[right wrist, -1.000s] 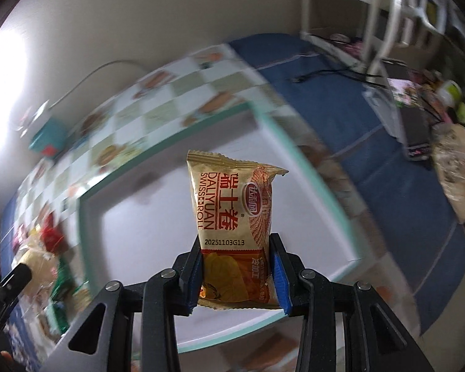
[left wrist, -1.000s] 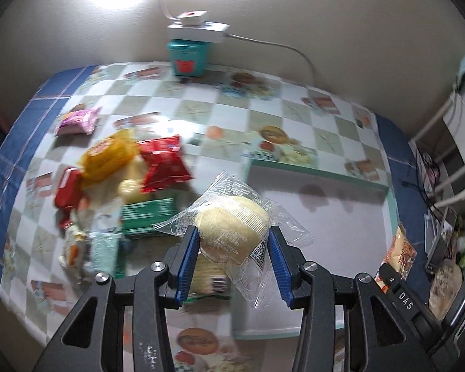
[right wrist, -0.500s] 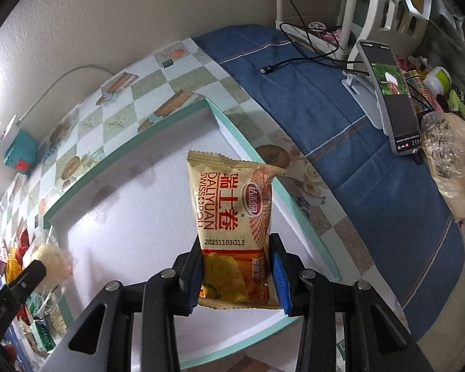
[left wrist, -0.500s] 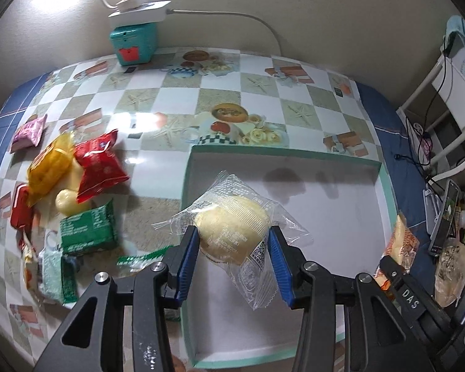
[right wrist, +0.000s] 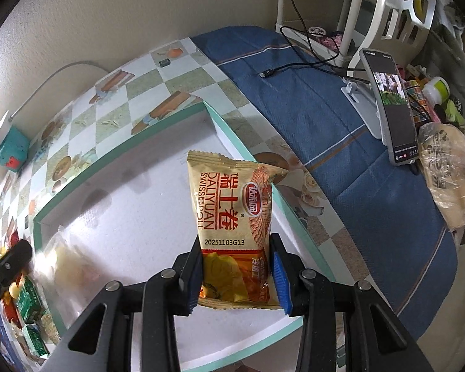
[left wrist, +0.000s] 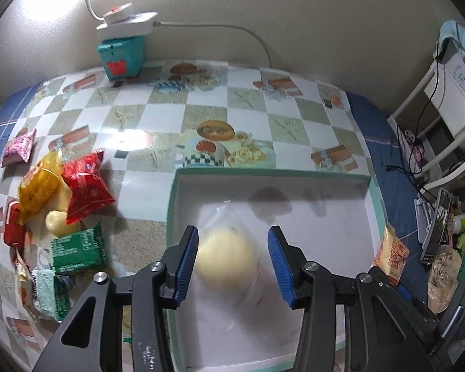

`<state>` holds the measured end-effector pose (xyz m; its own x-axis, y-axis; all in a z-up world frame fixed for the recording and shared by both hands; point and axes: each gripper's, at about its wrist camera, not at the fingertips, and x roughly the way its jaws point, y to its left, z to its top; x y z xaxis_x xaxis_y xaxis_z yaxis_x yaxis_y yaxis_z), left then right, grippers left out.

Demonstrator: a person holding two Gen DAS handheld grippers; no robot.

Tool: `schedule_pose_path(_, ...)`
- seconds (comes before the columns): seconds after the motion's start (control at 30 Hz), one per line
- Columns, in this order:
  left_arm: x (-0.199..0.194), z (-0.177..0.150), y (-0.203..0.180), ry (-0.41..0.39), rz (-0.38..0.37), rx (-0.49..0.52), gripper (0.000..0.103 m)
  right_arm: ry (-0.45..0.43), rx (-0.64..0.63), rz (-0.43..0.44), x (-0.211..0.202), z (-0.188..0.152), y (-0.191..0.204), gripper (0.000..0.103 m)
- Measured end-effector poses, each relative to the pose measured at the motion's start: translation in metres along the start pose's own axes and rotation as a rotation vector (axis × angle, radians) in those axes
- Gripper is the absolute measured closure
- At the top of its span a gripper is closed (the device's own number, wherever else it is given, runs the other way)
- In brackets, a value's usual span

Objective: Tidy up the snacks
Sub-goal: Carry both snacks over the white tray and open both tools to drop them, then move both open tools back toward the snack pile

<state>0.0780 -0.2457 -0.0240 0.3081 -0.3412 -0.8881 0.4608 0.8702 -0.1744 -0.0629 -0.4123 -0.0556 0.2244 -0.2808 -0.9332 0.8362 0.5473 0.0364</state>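
Note:
My left gripper hangs over the white box with a teal rim, and its jaws are opening. The pale bun in a clear wrapper shows blurred between and below the blue pads, with a gap on its right side, so it is free of the grip. In the right wrist view the bun is a blur at the box's left end. My right gripper is shut on an upright orange Swiss roll packet, above the box's near right corner. That packet also shows in the left wrist view.
Left of the box lies a pile of snacks: a red packet, a yellow one, green ones, a pink one. A teal block with a power strip stands by the wall. A phone on a stand and a bread bag sit right.
My left gripper moved right from the snack pile to over the box, then its jaws spread and the bun slipped down out of them. The right gripper kept its hold on the packet.

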Motion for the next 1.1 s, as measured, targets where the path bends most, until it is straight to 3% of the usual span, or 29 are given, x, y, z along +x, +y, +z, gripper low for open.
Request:
schedule_pose_path(0.03,-0.004,0.001,0.002,-0.006,-0.002,-0.005,0.041,-0.001,-0.004,0.001,-0.001,0.000,0.001,0.060)
schedule_pose_path(0.07,-0.007,0.002,0.004,-0.010,-0.001,-0.013,0.038,-0.001,-0.012,0.002,-0.003,0.000,0.002,0.059)
schedule_pose_path(0.1,-0.009,0.003,0.005,-0.009,0.002,-0.020,0.037,-0.004,-0.019,0.001,-0.005,0.000,0.004,0.058)
schedule_pose_path(0.2,-0.018,0.005,0.013,-0.005,0.014,-0.046,0.036,-0.023,-0.049,-0.007,-0.013,0.002,0.009,0.041)
schedule_pose_path(0.27,-0.024,0.006,0.022,-0.004,0.034,-0.072,0.036,-0.032,-0.058,0.006,-0.019,0.002,0.012,0.038)
schedule_pose_path(0.4,-0.034,0.004,0.044,-0.007,0.066,-0.135,0.018,-0.043,-0.083,-0.008,-0.029,0.001,0.018,0.035)
schedule_pose_path(0.57,-0.050,-0.002,0.080,-0.040,0.111,-0.223,0.016,-0.070,-0.109,0.003,-0.049,-0.001,0.026,0.020)
schedule_pose_path(1.0,-0.085,-0.019,0.143,-0.077,0.181,-0.320,0.015,-0.141,-0.164,0.067,-0.094,-0.022,0.057,0.008)
schedule_pose_path(1.1,-0.093,-0.024,0.162,-0.078,0.188,-0.361,0.013,-0.143,-0.165,0.092,-0.101,-0.028,0.066,0.002)
